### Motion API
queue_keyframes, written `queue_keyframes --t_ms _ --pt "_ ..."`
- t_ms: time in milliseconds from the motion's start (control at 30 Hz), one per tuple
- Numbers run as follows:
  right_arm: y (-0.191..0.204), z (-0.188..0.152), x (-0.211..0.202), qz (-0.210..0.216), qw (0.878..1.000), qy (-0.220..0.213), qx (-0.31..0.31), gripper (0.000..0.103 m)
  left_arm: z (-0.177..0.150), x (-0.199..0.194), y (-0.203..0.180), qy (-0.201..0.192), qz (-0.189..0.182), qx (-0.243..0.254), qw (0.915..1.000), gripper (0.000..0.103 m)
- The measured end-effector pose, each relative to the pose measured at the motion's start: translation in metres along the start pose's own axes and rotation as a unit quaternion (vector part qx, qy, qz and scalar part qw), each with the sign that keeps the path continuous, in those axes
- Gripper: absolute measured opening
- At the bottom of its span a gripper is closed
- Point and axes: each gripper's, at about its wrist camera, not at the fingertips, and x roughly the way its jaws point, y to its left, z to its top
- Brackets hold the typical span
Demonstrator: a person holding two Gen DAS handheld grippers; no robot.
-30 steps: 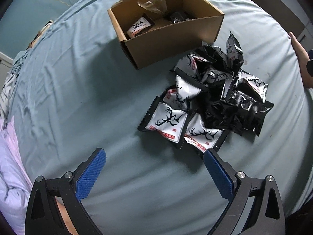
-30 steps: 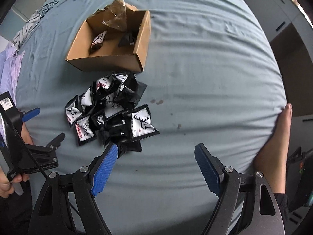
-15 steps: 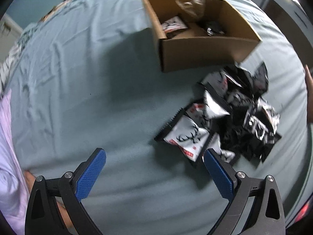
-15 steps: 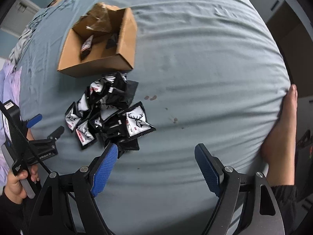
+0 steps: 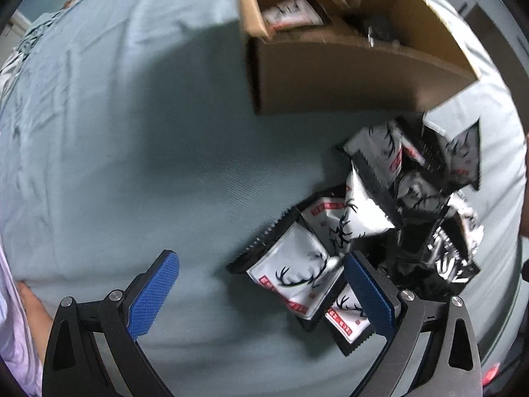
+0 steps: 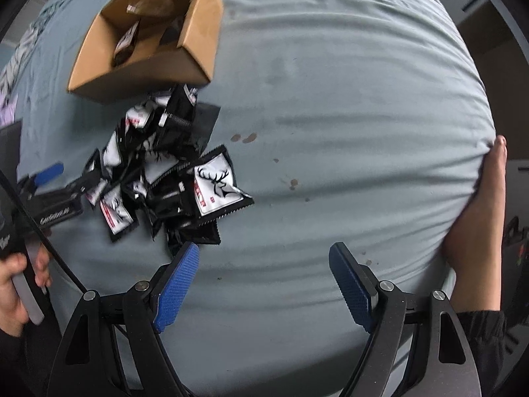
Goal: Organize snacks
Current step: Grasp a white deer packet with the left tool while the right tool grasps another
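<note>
Grey-blue bedsheet (image 6: 330,99), cardboard box (image 6: 139,66) at 11 o'clock, snack packets (image 6: 172,172) heaped beneath it, left gripper (image 5: 261,271) and right gripper (image 6: 264,261) both wide apart, holding nothing.

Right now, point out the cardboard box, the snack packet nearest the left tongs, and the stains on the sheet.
cardboard box (image 5: 347,79): left wrist view, its front wall.
snack packet (image 5: 291,271): left wrist view, white face with antlers.
stains (image 6: 244,137): right wrist view, the brown spots beside the pile.
</note>
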Motion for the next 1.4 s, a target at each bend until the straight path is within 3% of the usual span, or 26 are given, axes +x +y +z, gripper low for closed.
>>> queue_keyframes --t_ms 133,233,367,433,767,933,1167,1400 --pt "0.005 0.000 0.008 -0.011 1.000 0.004 -0.015 0.080 -0.001 0.018 -0.010 0.022 0.017 0.020 0.9994 0.102" --pt "0.005 0.000 0.011 -0.015 1.000 0.005 -0.017 0.080 -0.004 0.022 -0.013 0.021 0.015 0.025 0.9994 0.091" --pt "0.002 0.000 0.004 -0.020 1.000 -0.003 -0.017 0.080 -0.005 0.010 -0.022 0.014 0.005 0.048 0.9987 0.040" --pt "0.001 -0.001 0.000 -0.028 0.999 -0.012 -0.019 0.080 -0.006 0.006 -0.020 0.016 0.005 0.049 0.9987 0.035" --pt "-0.005 -0.004 -0.009 -0.057 0.998 -0.027 -0.024 0.080 -0.033 -0.044 0.011 -0.035 -0.021 0.012 0.9991 0.031" --pt "0.001 -0.004 -0.007 -0.056 0.998 -0.025 -0.028 0.080 -0.047 -0.075 0.007 -0.079 0.021 0.051 0.9954 0.031" --pt "0.021 0.001 0.009 -0.051 0.997 -0.018 -0.052 0.080 -0.051 -0.090 0.006 -0.097 0.014 0.065 0.9930 0.031" --pt "0.037 0.013 0.031 -0.038 0.997 -0.032 -0.066 0.080 -0.037 -0.087 0.004 -0.101 0.003 0.048 0.9937 0.031"
